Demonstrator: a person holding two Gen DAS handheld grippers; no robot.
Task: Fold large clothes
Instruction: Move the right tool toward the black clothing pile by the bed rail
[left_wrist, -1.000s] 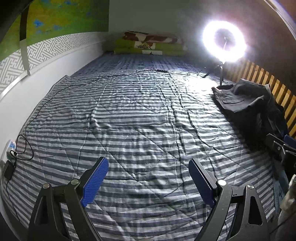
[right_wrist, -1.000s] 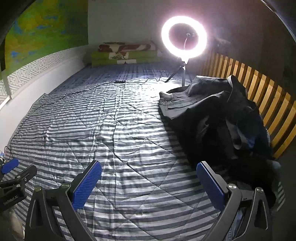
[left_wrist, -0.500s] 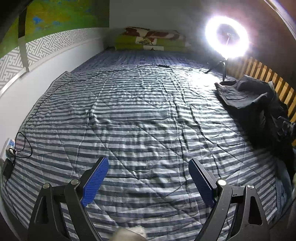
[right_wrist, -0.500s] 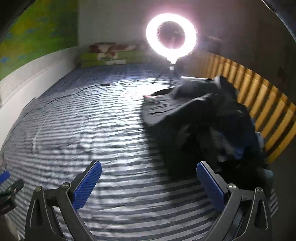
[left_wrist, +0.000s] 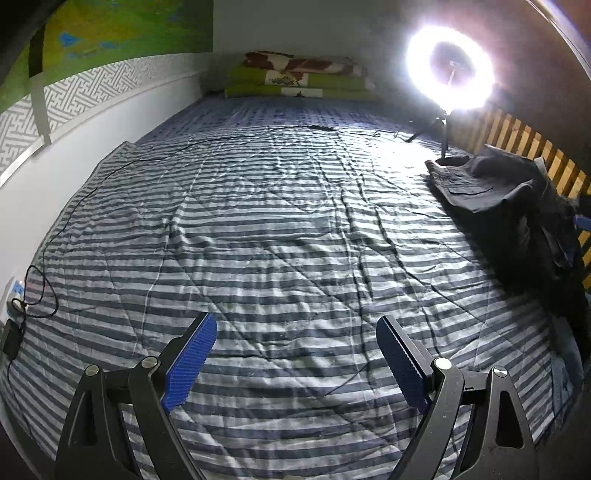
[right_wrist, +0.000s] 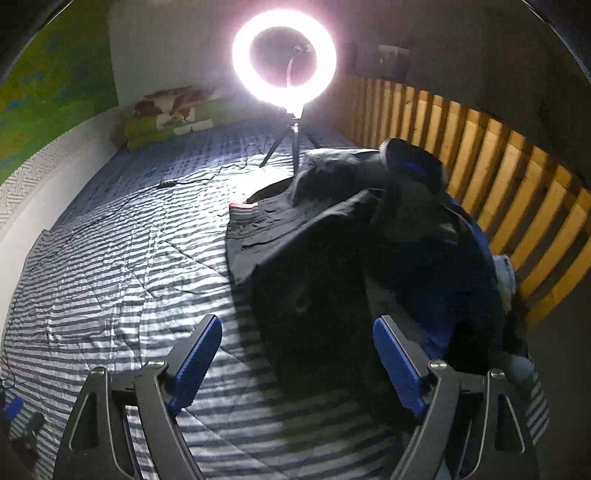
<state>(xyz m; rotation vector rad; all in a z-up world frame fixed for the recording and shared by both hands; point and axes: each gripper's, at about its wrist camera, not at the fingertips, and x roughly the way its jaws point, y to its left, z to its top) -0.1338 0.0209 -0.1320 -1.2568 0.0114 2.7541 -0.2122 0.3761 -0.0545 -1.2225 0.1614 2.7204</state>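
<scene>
A heap of dark clothes (right_wrist: 369, 251) lies crumpled on the right side of the striped bedspread (right_wrist: 129, 266), against the wooden slat rail. A black garment is spread over the top, and blue cloth shows underneath. My right gripper (right_wrist: 297, 354) hangs open just before the near edge of the heap, nothing between its blue pads. In the left wrist view the same heap (left_wrist: 517, 206) sits far right. My left gripper (left_wrist: 295, 358) is open over the bare striped bedspread (left_wrist: 277, 240), well away from the clothes.
A lit ring light on a tripod (right_wrist: 284, 62) stands on the bed behind the heap. The wooden slat rail (right_wrist: 517, 192) runs along the right. Folded green and brown bedding (left_wrist: 295, 77) lies at the head. A black cable (left_wrist: 110, 173) and a charger (left_wrist: 14, 295) run along the left wall.
My right gripper has swung right and moved closer to the clothes heap, which now fills the view ahead of it. My left gripper has barely shifted.
</scene>
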